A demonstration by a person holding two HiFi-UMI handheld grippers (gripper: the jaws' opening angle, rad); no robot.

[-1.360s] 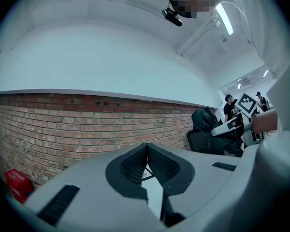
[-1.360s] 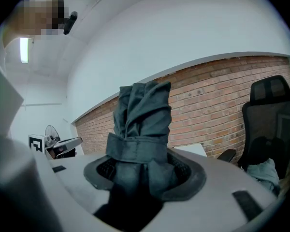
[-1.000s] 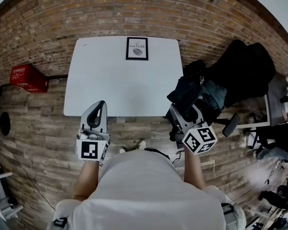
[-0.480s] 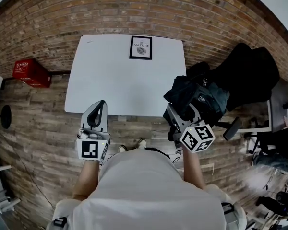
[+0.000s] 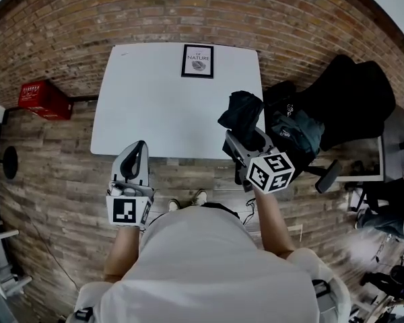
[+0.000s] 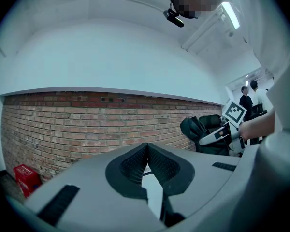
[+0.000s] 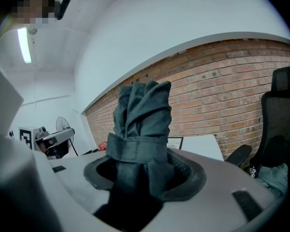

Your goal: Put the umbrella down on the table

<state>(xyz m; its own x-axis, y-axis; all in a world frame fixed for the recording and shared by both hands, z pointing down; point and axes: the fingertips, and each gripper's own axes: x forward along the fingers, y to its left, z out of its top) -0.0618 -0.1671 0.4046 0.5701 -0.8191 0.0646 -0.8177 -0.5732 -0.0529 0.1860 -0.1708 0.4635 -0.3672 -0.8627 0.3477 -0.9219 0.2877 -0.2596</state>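
Observation:
A folded dark umbrella (image 5: 242, 111) with a strap round it sticks out of my right gripper (image 5: 241, 137), whose jaws are shut on it; in the right gripper view the umbrella (image 7: 141, 129) stands up between the pads. It hangs over the right edge of the white table (image 5: 155, 106). My left gripper (image 5: 133, 161) sits near the table's front edge with its jaws closed together and nothing in them; the left gripper view shows its pads (image 6: 146, 164) meeting.
A framed sign (image 5: 198, 60) lies at the table's far edge. A black office chair with a dark bag (image 5: 303, 130) stands right of the table. A red box (image 5: 44, 99) sits on the floor at left, by the brick wall.
My right gripper has carried the umbrella left and away from the chair and bag, so that it now hangs over the table's right edge. The left gripper has stayed put.

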